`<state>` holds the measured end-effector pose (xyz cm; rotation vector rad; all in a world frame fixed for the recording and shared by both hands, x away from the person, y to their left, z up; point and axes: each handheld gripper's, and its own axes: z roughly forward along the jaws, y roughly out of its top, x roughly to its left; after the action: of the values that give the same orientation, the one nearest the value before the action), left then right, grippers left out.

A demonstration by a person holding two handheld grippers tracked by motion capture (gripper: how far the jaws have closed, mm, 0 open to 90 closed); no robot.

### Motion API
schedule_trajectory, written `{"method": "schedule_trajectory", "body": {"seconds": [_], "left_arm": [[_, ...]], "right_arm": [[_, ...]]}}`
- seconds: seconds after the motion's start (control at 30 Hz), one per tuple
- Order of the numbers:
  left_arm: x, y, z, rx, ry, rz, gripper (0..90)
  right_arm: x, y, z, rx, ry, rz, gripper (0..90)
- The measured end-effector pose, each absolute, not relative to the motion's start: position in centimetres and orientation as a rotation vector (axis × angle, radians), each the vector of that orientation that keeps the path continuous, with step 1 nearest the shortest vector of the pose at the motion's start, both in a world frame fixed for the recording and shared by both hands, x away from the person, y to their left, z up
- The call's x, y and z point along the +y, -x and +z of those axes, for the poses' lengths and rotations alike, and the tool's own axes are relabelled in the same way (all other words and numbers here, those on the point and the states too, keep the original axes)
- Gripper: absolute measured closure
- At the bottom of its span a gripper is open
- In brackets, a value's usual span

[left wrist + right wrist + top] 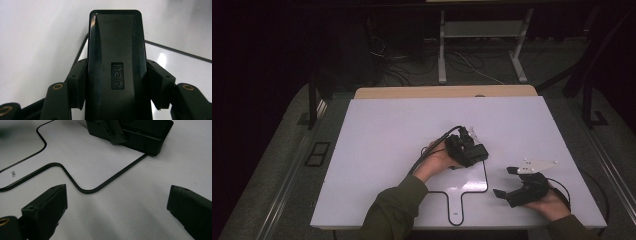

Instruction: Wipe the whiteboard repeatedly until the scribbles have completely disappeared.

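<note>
White bench (377, 150), wide and mostly bare: open surface along the whole far edge, across the left half, and toward the far right corner. Wooden strip (444, 92) showing just beyond the far edge. Dark floor with cables (462, 62) and white frame legs (442, 50) farther back, well apart from the work.

On the bench near the middle of the near edge, a white paddle-shaped board (469, 177) with a thin black rim, handle pointing at the near edge; small lettering on the handle (13, 173). Bare bench on both sides of the handle.

Left gripper (472, 150) over the far corner of the board, jaws clamped on a black box-like stapler (116, 62) with a "deli" label, pads pressing its two long sides; seen from the right gripper view as a black block (140, 135) sitting at the board's rim. Cable (439, 140) looping back over the left hand (437, 160). Free room ahead of it, toward the far edge.

Right gripper (507, 182) low near the near right corner, just beside the board's right rim, jaws spread wide with nothing between them, only bare bench below. Grey three-cornered plate (537, 165) on top. Right hand (552, 202) close to the near edge, a strip of open surface left toward the right edge.
</note>
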<state>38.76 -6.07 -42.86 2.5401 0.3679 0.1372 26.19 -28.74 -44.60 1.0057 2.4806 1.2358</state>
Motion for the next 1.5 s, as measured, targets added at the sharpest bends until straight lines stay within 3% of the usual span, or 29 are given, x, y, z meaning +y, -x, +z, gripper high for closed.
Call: {"method": "schedule_trajectory", "body": {"seconds": [0.33,0.6,0.77,1.1,1.27,1.5], "left_arm": [[-6.2,-40.9,-42.8,0.448,-2.542,0.193,39.2],[-6.9,-39.8,-42.6,0.363,-2.585,0.177,39.3],[-6.6,-40.7,-42.7,0.425,-2.563,0.220,39.3],[-6.9,-39.2,-42.8,0.384,-2.546,0.157,39.3],[-6.6,-40.4,-42.8,0.432,-2.551,0.242,39.3],[-6.9,-39.3,-42.8,0.375,-2.568,0.158,39.2]], "right_arm": [[-28.7,-26.1,-44.6,2.481,-1.003,1.236,1.8],[-28.7,-26.1,-44.6,2.479,-1.002,1.236,1.8],[-28.7,-26.0,-44.5,2.481,-0.998,1.239,1.8],[-28.7,-26.1,-44.5,2.482,-1.001,1.237,1.8],[-28.6,-26.0,-44.5,2.483,-0.995,1.234,1.8],[-28.7,-26.1,-44.5,2.483,-0.997,1.236,1.8]]}}
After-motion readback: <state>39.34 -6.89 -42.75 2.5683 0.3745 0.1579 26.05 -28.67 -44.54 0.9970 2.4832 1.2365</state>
